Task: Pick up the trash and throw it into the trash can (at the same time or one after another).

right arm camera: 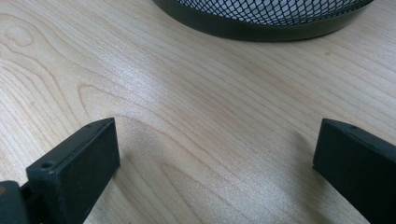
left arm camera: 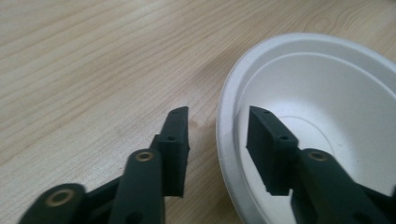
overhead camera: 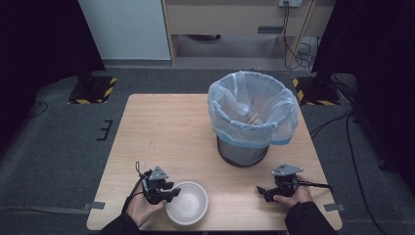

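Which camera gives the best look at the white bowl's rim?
The left gripper view: the bowl's rim runs close up between the left tongs, with a gap on each side. The high view shows the whole bowl, small. The right gripper view faces the bin's base.

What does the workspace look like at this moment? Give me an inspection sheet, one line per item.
Surface: light wooden table, bare apart from the two things below.
Job's things: white bowl at the near edge, upright, apparently empty; mesh bin with a pale blue liner at the centre right, something thin and light lying inside.
Clutter: nothing seen.
Grippers: left gripper straddles the bowl's rim, one jaw outside and one inside, pads not yet touching it; right gripper rests low over bare table near the bin's base, jaws wide, nothing between them.
Cables: one trails from each gripper; more lie on the floor at the right.
Surroundings: grey carpet, hazard-striped stand bases, wooden furniture behind.
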{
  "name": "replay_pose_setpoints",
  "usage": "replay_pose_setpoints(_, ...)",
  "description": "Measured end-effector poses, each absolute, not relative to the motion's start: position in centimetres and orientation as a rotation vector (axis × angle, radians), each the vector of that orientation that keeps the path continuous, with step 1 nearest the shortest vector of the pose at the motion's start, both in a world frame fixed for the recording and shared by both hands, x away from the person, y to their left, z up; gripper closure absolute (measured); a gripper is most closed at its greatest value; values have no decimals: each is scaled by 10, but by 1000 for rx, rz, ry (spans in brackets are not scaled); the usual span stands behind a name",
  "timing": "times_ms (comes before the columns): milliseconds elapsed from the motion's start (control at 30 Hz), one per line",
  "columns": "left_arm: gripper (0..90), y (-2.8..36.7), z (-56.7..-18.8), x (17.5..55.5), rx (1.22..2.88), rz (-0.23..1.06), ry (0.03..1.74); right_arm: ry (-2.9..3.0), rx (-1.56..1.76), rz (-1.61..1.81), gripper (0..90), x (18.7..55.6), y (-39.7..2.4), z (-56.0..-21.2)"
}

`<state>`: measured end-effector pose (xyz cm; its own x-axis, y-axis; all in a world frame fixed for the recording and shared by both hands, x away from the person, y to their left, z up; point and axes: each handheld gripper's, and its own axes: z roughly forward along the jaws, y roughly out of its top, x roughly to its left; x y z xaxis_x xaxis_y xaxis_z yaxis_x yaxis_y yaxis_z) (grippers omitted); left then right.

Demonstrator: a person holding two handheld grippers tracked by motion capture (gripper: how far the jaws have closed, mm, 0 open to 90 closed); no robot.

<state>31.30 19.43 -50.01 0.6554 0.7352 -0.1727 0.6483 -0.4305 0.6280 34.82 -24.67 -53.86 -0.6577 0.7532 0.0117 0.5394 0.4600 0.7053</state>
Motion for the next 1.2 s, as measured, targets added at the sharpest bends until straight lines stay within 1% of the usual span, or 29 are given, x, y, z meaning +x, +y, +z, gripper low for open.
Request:
replay_pose_setpoints(167, 751, 190, -499, 313, 2205, 141, 1076, 2411, 1102, 1003, 8, 348, -247, -539)
replay_pose_setpoints(367, 794, 192, -493, 313, 2153, 117, 1093, 2411, 1103, 1003, 7, 348, -247, -539)
replay_pose_setpoints(533, 816, 194, -479, 310, 2076, 119, 1064, 2411, 1103, 1003, 8, 348, -247, -539)
replay_pose_setpoints(633, 830, 196, -468, 310, 2044, 167, 1036, 2411, 1102, 1003, 8, 348, -247, -539)
replay_pose_setpoints(733, 830, 199, -460, 309, 1999, 190, 1026, 2411, 1103, 1003, 8, 348, -247, -539)
replay_pose_setpoints(1200, 831, 225, -417, 308, 1789, 392, 987, 2411, 1103, 1003, 8, 348, -247, -539)
